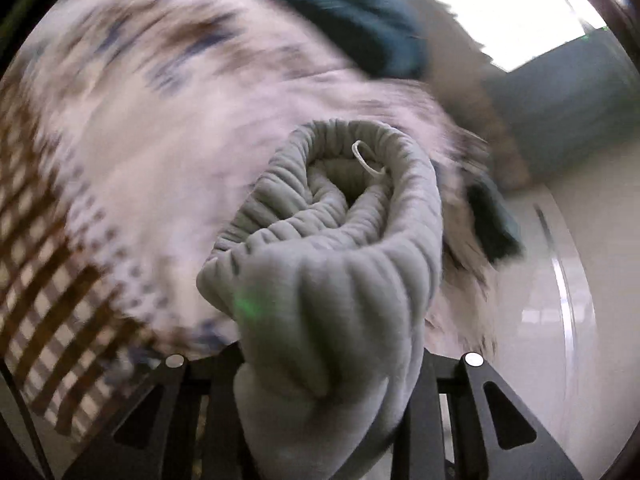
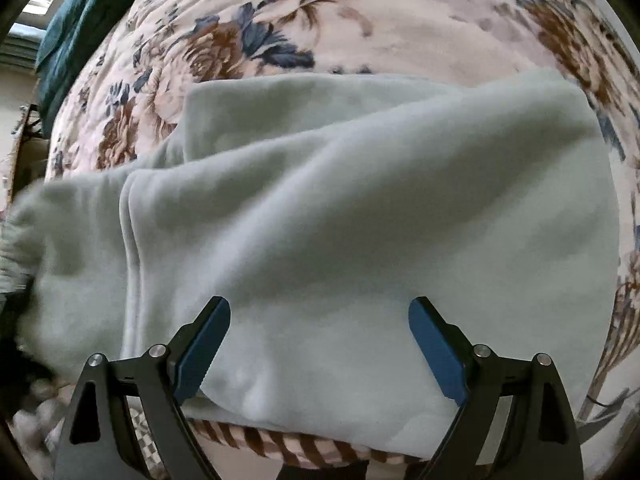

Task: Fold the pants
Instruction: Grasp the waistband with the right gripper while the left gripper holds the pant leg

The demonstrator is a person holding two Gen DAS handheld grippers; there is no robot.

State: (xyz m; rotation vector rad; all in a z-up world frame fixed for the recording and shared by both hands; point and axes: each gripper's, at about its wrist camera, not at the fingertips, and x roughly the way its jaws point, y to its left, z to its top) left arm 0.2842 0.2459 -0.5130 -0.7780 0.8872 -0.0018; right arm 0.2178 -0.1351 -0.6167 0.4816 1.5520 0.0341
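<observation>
One pair of pale grey pants lies on the one floral bedspread, its gathered waistband bunched up with one small white loop sewn inside it. One dark teal cloth sits on the bedspread beyond the pants, to their left in the right wrist view. Two grippers are about: a left gripper and a right gripper, each with two fingers, four in all.

My pants pale grey matt fleece cloth, soft nap, waistband ribbed and gathered, bedspread floral quilted cloth, matt, my right gripper matt black plastic frame, blue matt pads, shiny metal pins.
</observation>
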